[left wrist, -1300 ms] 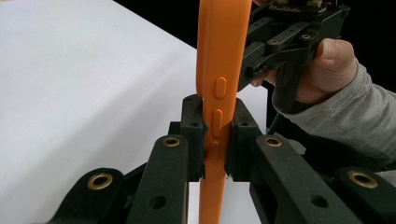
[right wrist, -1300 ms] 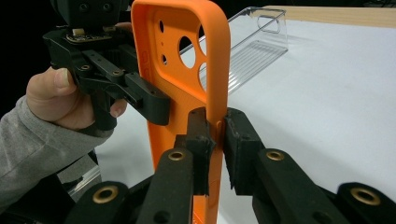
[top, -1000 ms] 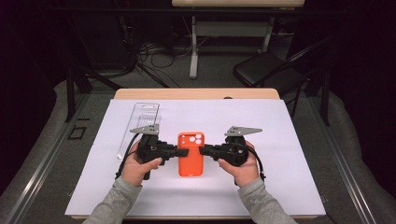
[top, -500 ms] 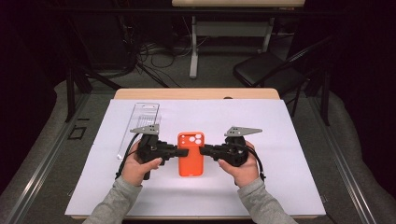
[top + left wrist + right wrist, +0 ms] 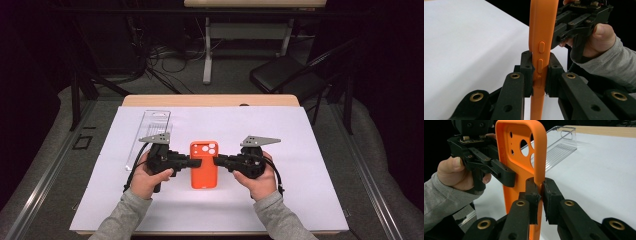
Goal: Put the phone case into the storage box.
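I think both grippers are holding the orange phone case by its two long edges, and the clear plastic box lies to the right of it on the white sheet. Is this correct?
Not quite: the clear plastic box lies to the left of the orange phone case, beyond the left gripper, as the high view shows. The rest holds: the left gripper and the right gripper clamp its two long edges.

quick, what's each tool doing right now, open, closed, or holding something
Left tool: closed on one side edge of the orange phone case.
Right tool: closed on the case's opposite edge.
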`<state>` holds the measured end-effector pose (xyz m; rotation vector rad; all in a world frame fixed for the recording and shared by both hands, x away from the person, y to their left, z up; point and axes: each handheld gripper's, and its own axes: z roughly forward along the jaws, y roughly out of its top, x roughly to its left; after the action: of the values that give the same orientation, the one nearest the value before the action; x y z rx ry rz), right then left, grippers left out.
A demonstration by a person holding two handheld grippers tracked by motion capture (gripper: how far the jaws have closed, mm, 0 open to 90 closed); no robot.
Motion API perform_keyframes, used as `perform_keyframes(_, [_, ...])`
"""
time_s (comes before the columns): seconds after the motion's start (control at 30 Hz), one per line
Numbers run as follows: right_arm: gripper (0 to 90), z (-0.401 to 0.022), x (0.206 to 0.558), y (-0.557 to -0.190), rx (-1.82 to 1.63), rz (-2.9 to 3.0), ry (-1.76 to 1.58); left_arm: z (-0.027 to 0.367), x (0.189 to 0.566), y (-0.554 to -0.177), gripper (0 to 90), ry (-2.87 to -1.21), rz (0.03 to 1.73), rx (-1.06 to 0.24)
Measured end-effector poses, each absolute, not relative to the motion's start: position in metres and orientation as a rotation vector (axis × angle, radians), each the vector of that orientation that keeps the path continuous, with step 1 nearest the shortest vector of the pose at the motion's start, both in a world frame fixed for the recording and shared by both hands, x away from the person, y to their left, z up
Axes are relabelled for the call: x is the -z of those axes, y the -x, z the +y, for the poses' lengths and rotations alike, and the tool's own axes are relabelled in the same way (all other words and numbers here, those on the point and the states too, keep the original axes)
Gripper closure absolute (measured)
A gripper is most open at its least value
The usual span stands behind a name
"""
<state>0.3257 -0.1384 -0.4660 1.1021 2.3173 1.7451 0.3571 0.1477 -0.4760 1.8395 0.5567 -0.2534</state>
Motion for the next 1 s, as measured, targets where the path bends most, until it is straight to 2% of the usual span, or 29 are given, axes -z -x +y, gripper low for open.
perform_keyframes(0.63, [83.4, -0.1374, 0.4668, -0.3244, -1.746, 2.313, -1.109, 0.1476, 0.4762, -0.3572, 78.6, -1.836, 0.558, 0.249])
perform_keyframes(1.0, [83.4, -0.1384, 0.4673, -0.3247, -1.749, 2.289, -1.126, 0.1471, 0.4767, -0.3572, 71.1, -1.831, 0.575, 0.232])
